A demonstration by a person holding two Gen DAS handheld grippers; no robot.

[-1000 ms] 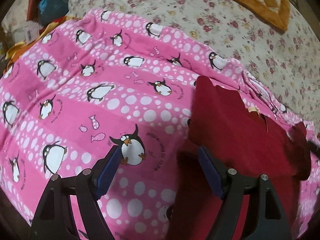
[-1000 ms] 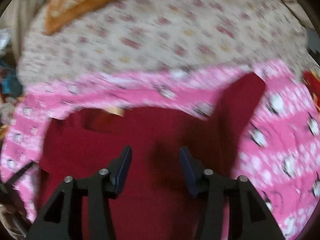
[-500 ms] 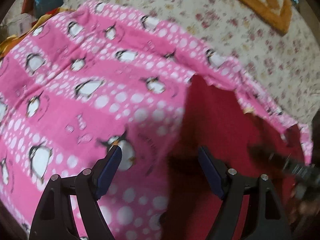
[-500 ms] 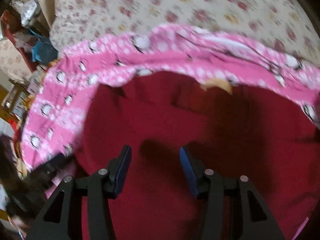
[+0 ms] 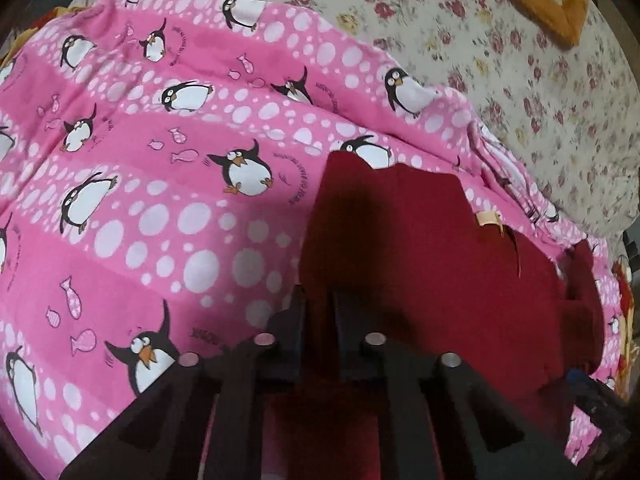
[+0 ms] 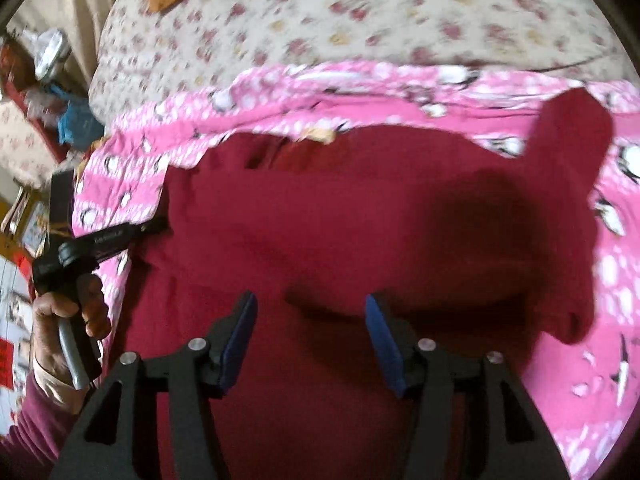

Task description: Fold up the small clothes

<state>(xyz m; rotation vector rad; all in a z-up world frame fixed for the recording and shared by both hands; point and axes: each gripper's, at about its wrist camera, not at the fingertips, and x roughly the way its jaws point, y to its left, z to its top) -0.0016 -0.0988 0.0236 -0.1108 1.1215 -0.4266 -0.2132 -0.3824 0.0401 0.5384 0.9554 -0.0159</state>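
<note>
Left wrist: left tool (image 5: 320,312) pinches red garment (image 5: 420,260); blanket (image 5: 160,220) lettering unreadable.

The room is dim; dark shadows fall on the red shirt (image 6: 360,208), edges bend, right view blurry

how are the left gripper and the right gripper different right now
The left gripper is shut, its jaws pinched on the left edge of the red garment; the right gripper is open, with nothing between its jaws. The left gripper sits at the garment's border beside the pink penguin blanket; the right gripper is over the garment's middle. Both are black, and both point across the red garment.
</note>
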